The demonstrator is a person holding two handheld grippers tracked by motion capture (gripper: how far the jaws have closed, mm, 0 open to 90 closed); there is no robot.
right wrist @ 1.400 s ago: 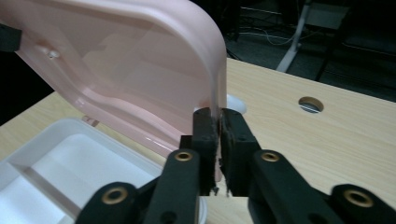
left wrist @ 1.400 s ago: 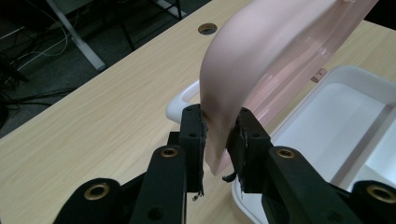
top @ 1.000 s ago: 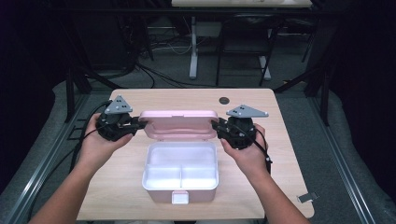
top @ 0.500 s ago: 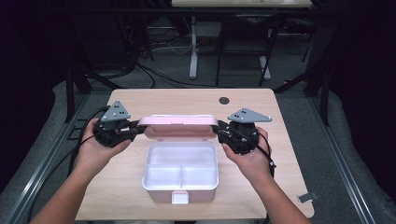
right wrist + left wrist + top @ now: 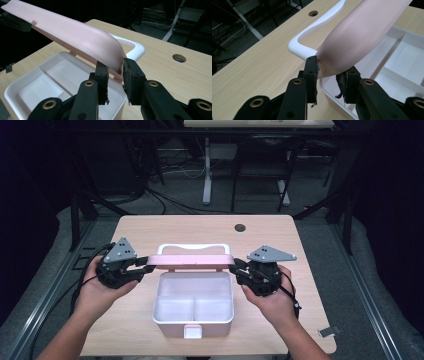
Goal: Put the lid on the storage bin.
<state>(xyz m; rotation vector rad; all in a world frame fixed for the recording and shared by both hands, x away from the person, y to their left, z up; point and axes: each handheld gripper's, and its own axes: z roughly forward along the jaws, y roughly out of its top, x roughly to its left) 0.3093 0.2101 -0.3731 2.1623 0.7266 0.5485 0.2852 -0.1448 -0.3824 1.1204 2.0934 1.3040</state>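
Now the pink lid (image 5: 192,262) hangs tilted over the back edge of the white lunch box (image 5: 194,303); the right gripper (image 5: 240,268) pinches its end, while the left gripper (image 5: 145,266), its jaws just having been opening, loosely brackets the other. Next, I judge, lowering it squarely onto the box

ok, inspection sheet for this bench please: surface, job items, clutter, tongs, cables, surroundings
Surface: wooden table, round hole near the far edge.
Job's things: white box, open, two compartments, nothing inside; pink lid raised over its far edge, white handle behind it.
Clutter: nothing seen.
Grippers: left tongs around the lid's left end, jaws just been opening; right tongs shut on its right end.
Cables: one trails from each gripper.
Surroundings: dark room, another table's legs beyond, floor cables.
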